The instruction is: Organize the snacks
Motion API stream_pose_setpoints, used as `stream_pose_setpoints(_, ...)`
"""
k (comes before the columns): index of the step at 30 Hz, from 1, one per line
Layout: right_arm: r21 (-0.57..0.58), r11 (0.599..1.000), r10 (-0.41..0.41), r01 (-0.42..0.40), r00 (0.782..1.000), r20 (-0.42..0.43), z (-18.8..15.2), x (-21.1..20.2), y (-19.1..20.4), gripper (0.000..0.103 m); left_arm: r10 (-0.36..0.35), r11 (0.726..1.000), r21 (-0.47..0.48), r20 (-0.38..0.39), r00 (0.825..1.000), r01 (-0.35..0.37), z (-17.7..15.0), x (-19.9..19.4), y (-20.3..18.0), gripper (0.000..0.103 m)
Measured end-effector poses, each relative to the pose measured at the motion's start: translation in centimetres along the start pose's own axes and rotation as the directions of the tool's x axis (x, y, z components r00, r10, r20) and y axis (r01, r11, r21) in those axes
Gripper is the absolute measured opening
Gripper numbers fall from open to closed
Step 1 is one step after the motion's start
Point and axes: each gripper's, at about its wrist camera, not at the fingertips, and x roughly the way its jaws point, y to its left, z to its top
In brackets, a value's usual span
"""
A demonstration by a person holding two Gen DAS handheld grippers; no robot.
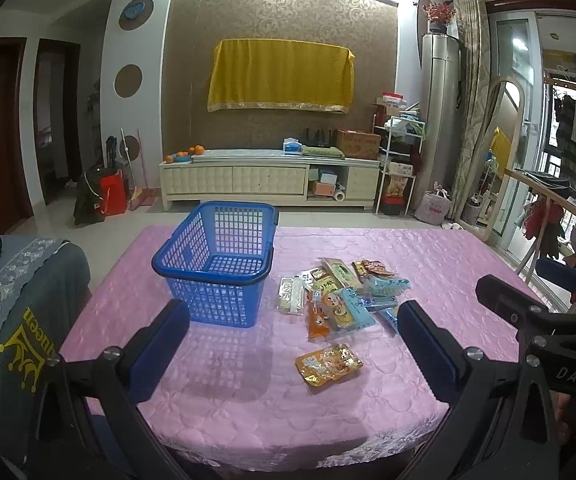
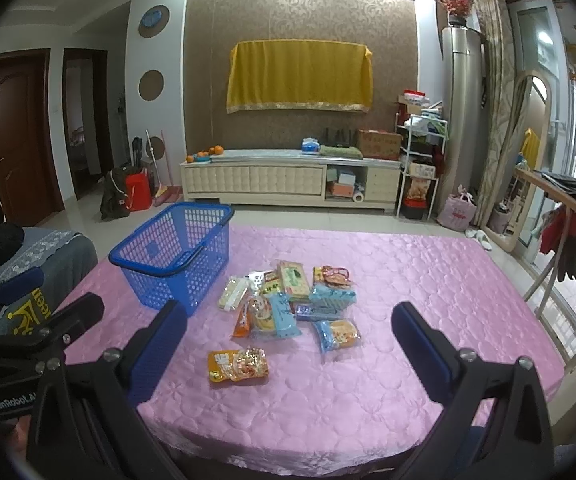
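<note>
Left wrist view shows the left hand-held gripper [image 1: 293, 330] spread wide and holding nothing, hovering over the near part of the counter [image 1: 427, 252] with its pink quilted cover. The blue basket [image 1: 216, 268] stands upright and empty toward the left. Just beside it on the right lies the pile of snacks [image 1: 339, 294], overlapping one another, with one orange packet [image 1: 329, 364] lying apart, nearer the camera. In the right wrist view the right hand-held gripper [image 2: 289, 328] is likewise spread and empty, aimed at the pile.

Nothing is in the basket yet, so I judge the sorting has not begun. The risks look plain: the wrappers are flat and slick, so a pinch may slide off or drag two packets at once. The light basket could be nudged or tipped by a careless drop at its rim.
</note>
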Motion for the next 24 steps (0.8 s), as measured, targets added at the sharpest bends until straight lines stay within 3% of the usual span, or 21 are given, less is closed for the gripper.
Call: stream_pose_setpoints(24,-0.002,1.0,0.01,-0.01,1.0,-0.01,-0.13,0.17,0.12,0.103,0.01,1.0,-0.01,-0.008,1.0,-0.01,-0.2,-0.01,0.3,0.103)
